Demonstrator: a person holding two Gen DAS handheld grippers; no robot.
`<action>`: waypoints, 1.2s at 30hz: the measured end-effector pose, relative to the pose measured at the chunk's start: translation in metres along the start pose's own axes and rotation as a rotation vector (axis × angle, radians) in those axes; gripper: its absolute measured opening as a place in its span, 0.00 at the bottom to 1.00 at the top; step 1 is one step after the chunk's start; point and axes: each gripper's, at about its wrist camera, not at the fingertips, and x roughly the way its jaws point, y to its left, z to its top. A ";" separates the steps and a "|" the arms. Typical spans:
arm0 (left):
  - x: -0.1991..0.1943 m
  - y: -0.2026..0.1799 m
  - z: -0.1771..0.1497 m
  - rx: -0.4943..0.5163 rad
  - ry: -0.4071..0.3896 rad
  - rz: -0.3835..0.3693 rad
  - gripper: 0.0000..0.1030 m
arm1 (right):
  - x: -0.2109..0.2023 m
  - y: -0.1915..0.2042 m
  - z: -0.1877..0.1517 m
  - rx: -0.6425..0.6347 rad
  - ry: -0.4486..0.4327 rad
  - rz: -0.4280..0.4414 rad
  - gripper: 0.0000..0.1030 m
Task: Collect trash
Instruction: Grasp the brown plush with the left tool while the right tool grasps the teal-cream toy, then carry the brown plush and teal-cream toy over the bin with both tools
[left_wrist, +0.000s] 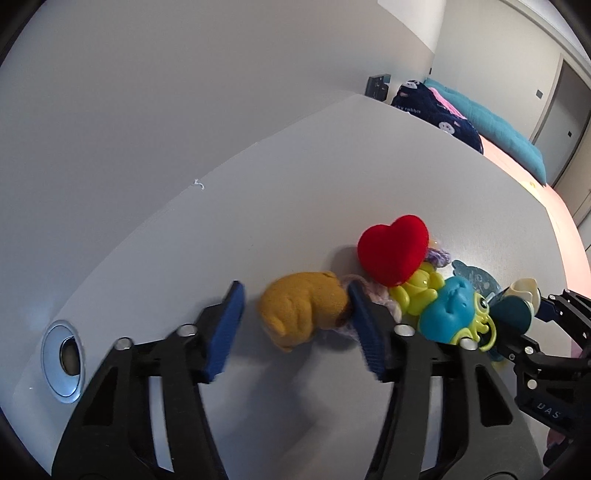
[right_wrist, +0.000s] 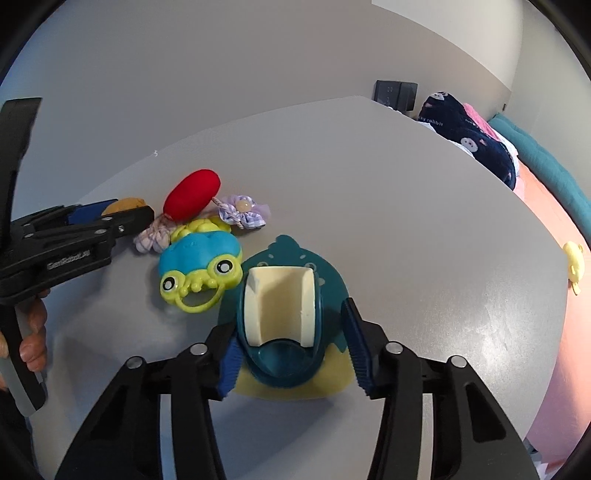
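Straddling the yellow plush (left_wrist: 301, 314) at the lower middle of the left view, my left hand-held gripper (left_wrist: 295, 325) has its right pad against the plush's right end, while a gap shows at the left pad, so it is open around it, not clamped. That right finger (left_wrist: 364, 332) hides part of the lilac cloth flower (left_wrist: 384, 299) behind it. The red heart (left_wrist: 393, 253) covers the top of the green-and-blue frog toy (left_wrist: 448, 314), whose lower edge is cut off by my gripper's frame.

In the right view, my right hand-held gripper (right_wrist: 291, 343) brackets the teal holder (right_wrist: 280, 321) with its cream insert, low centre on the grey counter (right_wrist: 406, 229). Its left pad looks to touch the holder; the right pad stands just clear, so it is open. Whether the teal-and-yellow mat (right_wrist: 332, 273) beneath is joined to the holder I cannot tell. At the left edge, fingers (right_wrist: 35, 332) of my hand show, mostly cut off.
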 end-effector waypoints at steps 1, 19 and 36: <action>0.003 0.001 0.000 -0.001 0.004 0.002 0.49 | 0.000 0.001 0.000 -0.001 0.000 0.004 0.46; -0.043 -0.002 -0.011 -0.011 -0.103 0.031 0.46 | -0.041 -0.011 -0.013 0.050 -0.048 0.077 0.35; -0.061 -0.121 -0.028 0.131 -0.121 -0.068 0.46 | -0.104 -0.072 -0.062 0.133 -0.108 0.043 0.35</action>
